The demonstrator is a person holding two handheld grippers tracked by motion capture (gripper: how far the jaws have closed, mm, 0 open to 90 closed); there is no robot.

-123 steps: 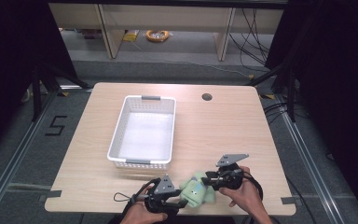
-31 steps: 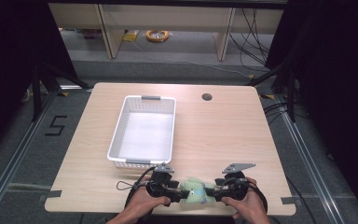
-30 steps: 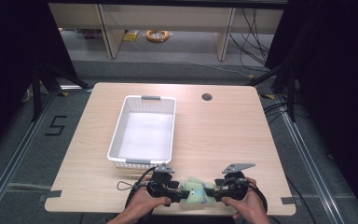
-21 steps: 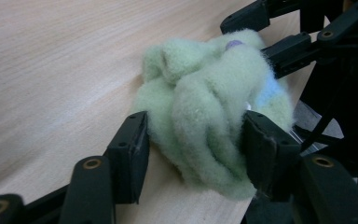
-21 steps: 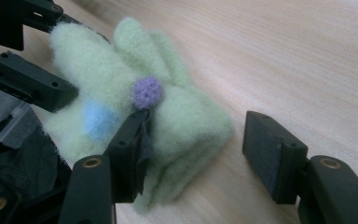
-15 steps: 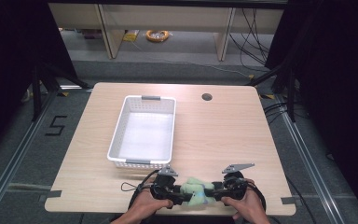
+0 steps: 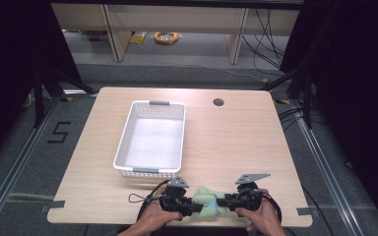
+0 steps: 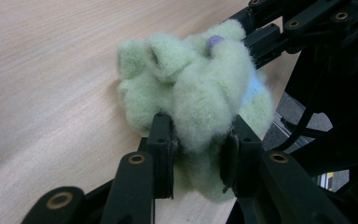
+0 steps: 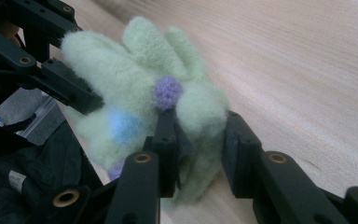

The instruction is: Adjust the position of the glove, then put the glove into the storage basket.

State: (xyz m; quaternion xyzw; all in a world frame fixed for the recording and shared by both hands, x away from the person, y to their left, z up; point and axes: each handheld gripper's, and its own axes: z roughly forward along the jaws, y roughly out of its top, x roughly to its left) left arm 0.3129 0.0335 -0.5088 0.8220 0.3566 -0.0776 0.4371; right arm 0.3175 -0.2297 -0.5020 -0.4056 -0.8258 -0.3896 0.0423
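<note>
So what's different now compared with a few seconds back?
Both tools' jaws have just been closing on the fuzzy green toy, and now the left tool and the right tool pinch it from opposite ends. A few seconds back the toy lay slightly farther right with the right tool farther up the table. The white basket and table are unchanged.

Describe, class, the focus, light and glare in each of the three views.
High view: bright glare on the white basket floor, dark surroundings. Left gripper view: fuzzy green glove sharp, table beyond soft. Right gripper view: glove fairly sharp, far table blurred, dim at left.
</note>
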